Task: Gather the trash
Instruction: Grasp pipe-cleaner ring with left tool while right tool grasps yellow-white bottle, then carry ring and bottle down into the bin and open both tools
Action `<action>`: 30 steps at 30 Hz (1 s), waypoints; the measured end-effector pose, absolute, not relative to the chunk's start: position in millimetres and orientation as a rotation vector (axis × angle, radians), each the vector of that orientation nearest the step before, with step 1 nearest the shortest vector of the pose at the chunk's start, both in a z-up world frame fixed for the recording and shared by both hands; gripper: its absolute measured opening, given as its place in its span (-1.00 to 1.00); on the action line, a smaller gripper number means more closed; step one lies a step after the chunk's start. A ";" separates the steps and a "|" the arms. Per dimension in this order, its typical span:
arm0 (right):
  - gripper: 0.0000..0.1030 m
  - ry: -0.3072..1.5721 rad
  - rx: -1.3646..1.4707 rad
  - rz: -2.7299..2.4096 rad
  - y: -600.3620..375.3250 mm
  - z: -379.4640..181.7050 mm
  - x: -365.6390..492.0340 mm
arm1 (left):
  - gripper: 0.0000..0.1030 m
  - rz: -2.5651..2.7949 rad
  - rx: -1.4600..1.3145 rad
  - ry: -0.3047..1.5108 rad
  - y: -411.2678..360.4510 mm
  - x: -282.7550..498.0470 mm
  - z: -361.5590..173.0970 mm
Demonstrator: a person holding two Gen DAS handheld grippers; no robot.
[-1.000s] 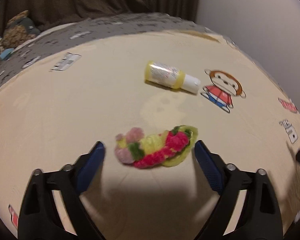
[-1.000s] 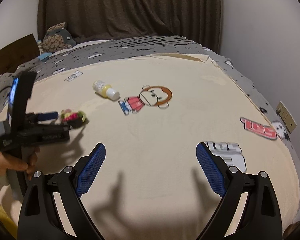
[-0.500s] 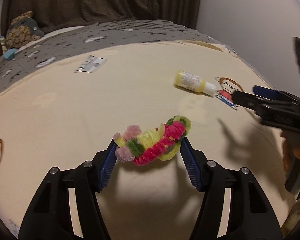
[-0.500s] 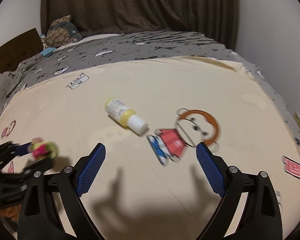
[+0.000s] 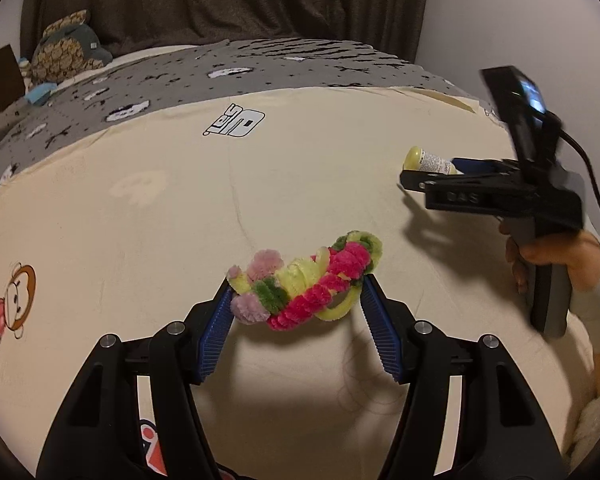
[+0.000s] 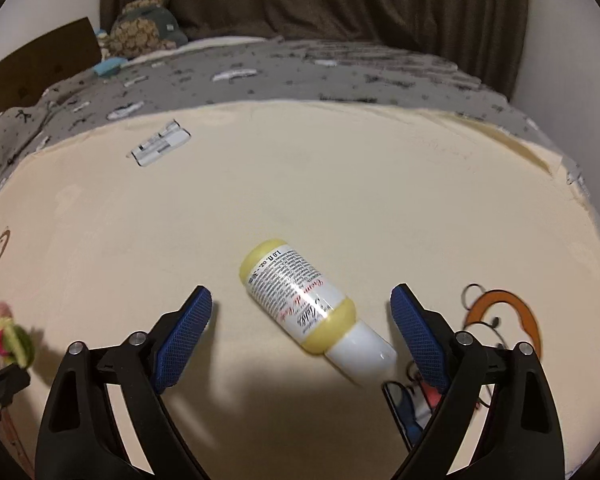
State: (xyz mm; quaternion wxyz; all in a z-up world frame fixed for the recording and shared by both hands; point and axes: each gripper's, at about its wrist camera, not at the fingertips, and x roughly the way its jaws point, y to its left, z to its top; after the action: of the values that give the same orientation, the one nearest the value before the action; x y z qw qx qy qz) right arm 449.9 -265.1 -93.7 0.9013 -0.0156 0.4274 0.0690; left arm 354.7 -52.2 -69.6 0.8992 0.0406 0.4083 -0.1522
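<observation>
Since a second ago your right gripper point(image 6: 300, 320) has moved over to the bottle point(image 6: 314, 308), jaws wide, touching nothing. Bottle lies flat on the cream sheet point(image 6: 340, 184) between them, long axis diagonal, white cap toward the right finger. Your left gripper point(image 5: 296, 304) pinches the fuzzy pipe-cleaner bundle point(image 5: 304, 286) crosswise, lifted off the sheet.

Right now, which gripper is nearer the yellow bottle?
Right. The right gripper is open with the yellow bottle lying between its fingers on the cream sheet. The left gripper is off to the side, shut on the pipe-cleaner bundle.
</observation>
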 end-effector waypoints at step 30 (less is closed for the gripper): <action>-0.35 0.638 -0.137 0.236 -287.4 34.8 112.8 | 0.17 -0.323 0.134 0.658 -45.3 137.1 11.0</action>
State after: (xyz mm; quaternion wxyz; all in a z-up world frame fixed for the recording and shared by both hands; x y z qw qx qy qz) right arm 112.8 -287.4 34.8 0.9404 -0.0673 0.3124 0.1158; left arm 137.1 -45.3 11.0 0.9313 0.0652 0.3215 -0.1580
